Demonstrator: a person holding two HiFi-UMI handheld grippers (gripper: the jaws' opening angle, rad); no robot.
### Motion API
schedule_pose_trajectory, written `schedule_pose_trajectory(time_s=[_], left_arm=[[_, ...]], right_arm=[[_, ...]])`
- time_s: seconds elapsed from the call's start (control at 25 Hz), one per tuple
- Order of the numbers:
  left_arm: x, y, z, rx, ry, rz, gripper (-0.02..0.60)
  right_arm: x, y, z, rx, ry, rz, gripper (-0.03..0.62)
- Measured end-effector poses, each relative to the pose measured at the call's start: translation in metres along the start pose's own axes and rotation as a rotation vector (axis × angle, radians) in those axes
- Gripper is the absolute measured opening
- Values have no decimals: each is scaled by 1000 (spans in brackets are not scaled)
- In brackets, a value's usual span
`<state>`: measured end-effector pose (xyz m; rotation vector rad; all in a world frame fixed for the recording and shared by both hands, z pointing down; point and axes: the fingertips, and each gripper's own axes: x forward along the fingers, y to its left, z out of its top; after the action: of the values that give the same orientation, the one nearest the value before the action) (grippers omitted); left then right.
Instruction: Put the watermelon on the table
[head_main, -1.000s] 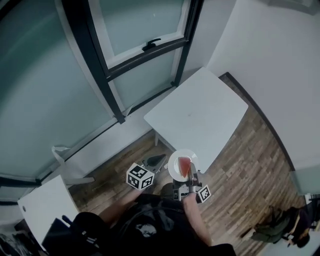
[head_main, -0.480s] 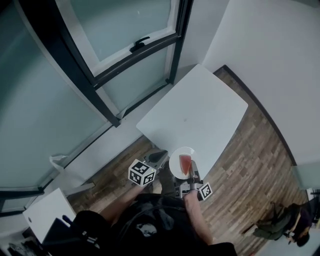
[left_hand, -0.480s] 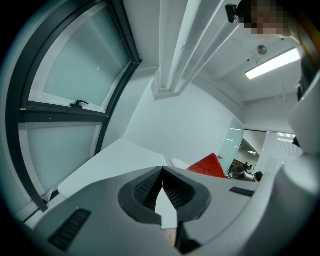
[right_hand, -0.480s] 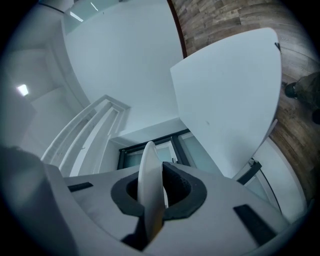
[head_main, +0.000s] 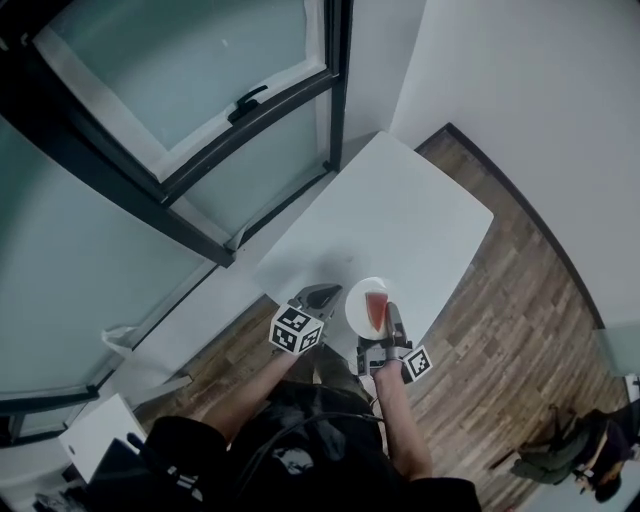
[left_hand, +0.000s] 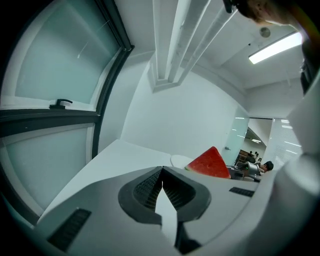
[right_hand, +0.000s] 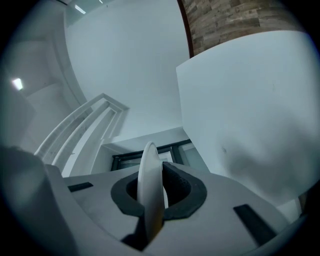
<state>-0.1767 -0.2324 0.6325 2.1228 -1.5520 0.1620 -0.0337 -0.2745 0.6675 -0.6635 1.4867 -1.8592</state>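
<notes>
A red watermelon slice (head_main: 376, 309) lies on a small white plate (head_main: 361, 300). My right gripper (head_main: 389, 322) is shut on the plate's near rim and holds it over the near edge of the white table (head_main: 400, 205). The right gripper view shows the plate (right_hand: 149, 175) edge-on between the jaws of the right gripper (right_hand: 151, 200), with the table (right_hand: 245, 120) beside it. My left gripper (head_main: 325, 293) is just left of the plate, shut and holding nothing. The left gripper view has its gripper (left_hand: 161, 176) closed, with the watermelon slice (left_hand: 210, 164) to the right and the table (left_hand: 117, 155) ahead.
A dark-framed window (head_main: 200, 110) with a handle (head_main: 245, 102) runs behind the table, and a white wall (head_main: 540, 90) stands at its right. Wood floor (head_main: 500, 330) surrounds the table. A second white table (head_main: 95, 430) is at lower left, a dark bag (head_main: 560, 465) at lower right.
Both grippers and the plate with the watermelon have moved forward, from over the floor to the table's near edge. The table now sits closer in the head view.
</notes>
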Motion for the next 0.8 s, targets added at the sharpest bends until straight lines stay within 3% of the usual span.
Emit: schedule_pose_trajectory(time_s=[0.2, 0.6, 0.8], left_arm=[[61, 6, 1, 35, 38, -24, 6], [179, -10, -11, 90, 164, -242, 6], [235, -12, -19, 91, 206, -304, 6]], right_arm=[[23, -13, 68, -40, -89, -34, 26], [31, -59, 195, -27, -421, -55, 26], [32, -93, 247, -40, -518, -75, 26]])
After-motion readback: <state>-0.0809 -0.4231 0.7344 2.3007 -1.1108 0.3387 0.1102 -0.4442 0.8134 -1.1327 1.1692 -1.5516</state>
